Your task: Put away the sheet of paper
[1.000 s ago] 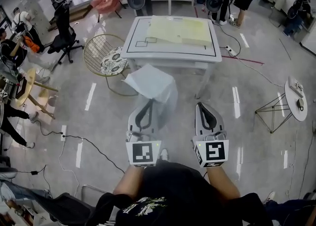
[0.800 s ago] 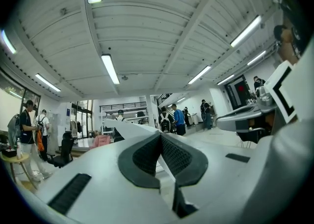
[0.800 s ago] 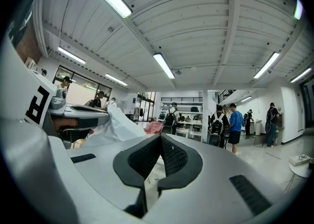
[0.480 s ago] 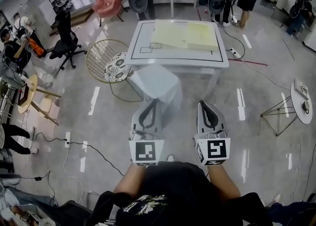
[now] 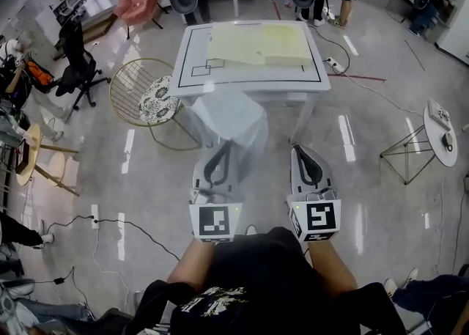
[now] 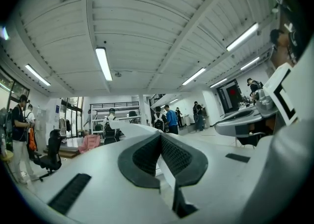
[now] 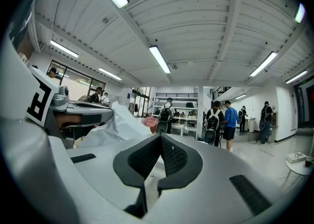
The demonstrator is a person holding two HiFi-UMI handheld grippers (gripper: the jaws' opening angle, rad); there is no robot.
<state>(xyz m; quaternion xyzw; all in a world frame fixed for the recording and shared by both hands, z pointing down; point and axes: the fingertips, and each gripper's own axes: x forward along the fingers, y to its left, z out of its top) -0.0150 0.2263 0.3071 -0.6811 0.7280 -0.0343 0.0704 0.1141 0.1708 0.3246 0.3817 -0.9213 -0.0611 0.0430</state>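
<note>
A crumpled white sheet of paper stands up from my left gripper, which is shut on its lower edge. In the left gripper view the paper rises just past the closed tips of the left gripper. My right gripper is held level beside it, a hand's width to the right, jaws together with nothing in them. From the right gripper view the paper shows to the left. Straight ahead is a white table with pale yellow sheets lying on it.
A round wire chair with a patterned cushion stands left of the table. A black wire stand and a small round table are at the right. Office chairs and several people are farther back. Cables lie on the glossy floor.
Both grippers have moved forward toward the white table, the left one carrying the paper with it. The table now looks a little nearer.
</note>
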